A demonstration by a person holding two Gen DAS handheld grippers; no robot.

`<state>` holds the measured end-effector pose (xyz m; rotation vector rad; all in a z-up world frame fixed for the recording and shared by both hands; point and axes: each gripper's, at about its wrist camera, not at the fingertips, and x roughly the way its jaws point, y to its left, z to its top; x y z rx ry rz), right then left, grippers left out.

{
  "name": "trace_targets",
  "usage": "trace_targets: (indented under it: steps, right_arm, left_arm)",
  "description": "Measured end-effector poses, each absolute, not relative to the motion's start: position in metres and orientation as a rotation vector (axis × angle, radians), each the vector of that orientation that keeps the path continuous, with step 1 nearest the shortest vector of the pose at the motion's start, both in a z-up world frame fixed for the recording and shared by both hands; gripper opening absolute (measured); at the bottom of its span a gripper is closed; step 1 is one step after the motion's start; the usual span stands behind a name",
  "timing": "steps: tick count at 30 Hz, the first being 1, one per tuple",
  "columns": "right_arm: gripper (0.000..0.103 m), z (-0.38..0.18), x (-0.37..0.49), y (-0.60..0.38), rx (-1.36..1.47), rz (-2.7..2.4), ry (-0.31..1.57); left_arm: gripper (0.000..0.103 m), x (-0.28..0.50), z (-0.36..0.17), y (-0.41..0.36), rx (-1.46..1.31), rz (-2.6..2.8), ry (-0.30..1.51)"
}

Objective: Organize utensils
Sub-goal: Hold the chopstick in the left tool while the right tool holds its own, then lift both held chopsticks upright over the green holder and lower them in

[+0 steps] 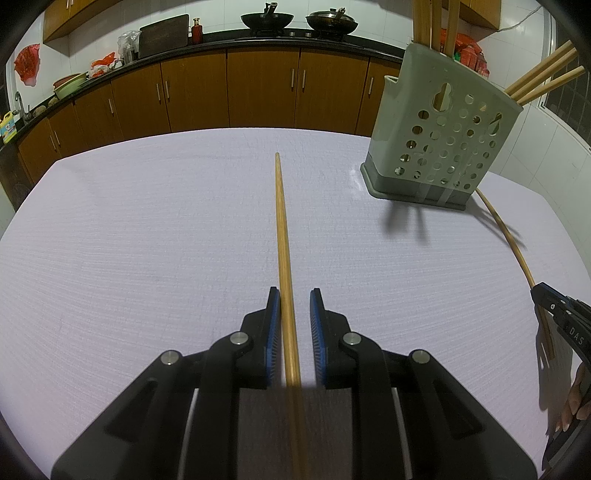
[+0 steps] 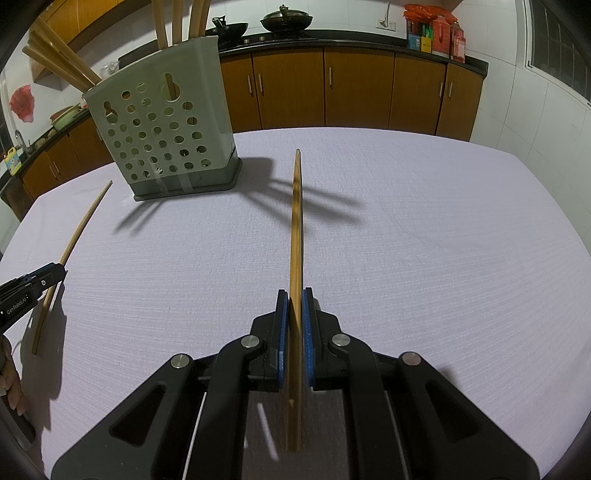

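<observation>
A wooden chopstick (image 1: pixel 282 229) runs straight away from me between the jaws of my left gripper (image 1: pixel 295 291). It touches the left pad, and a strip of table shows between it and the right pad, so this gripper is open. My right gripper (image 2: pixel 295 291) is shut on a second chopstick (image 2: pixel 295 221), which points toward the far side of the table. Each gripper shows at the edge of the other view: the right gripper (image 1: pixel 543 291) and the left gripper (image 2: pixel 55 271). A grey-green perforated utensil holder (image 1: pixel 439 147) (image 2: pixel 166 140) stands upright between them, farther back, with several chopsticks (image 2: pixel 59 62) in it.
Everything sits on a table under a pale lilac cloth (image 1: pixel 147 221). Behind it run brown kitchen cabinets (image 1: pixel 258 92) with two woks (image 1: pixel 267 18) on the counter. A person's hand (image 1: pixel 576 398) holds the right gripper's handle at the frame edge.
</observation>
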<state>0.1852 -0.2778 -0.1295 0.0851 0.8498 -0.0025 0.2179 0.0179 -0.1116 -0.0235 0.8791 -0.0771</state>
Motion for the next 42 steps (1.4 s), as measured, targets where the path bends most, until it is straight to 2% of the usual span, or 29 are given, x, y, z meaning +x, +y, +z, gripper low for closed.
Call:
trace_targets:
  steps: [15,20,23,35,42]
  right_arm:
    - [0.009,-0.129,0.177,-0.282,0.107,0.007,0.849]
    - [0.008,-0.129,0.175,-0.285,0.127,0.012,0.848]
    - [0.008,-0.122,0.17,-0.284,0.099,0.001,0.815]
    - [0.008,-0.034,0.156,-0.29,0.079,-0.02,0.543]
    - [0.008,0.006,0.156,-0.291,0.089,-0.017,0.418]
  left_arm:
    - [0.018,0.206,-0.111,0.018,0.016,-0.084,0.881]
    - [0.008,0.201,-0.111,0.025,0.005,-0.078,0.881]
    - [0.008,0.199,-0.106,0.03,0.006,-0.076,0.878]
    - [0.008,0.18,-0.003,0.044,0.005,-0.093,0.607]
    - [0.007,0.184,0.045,0.044,-0.015,-0.136,0.512]
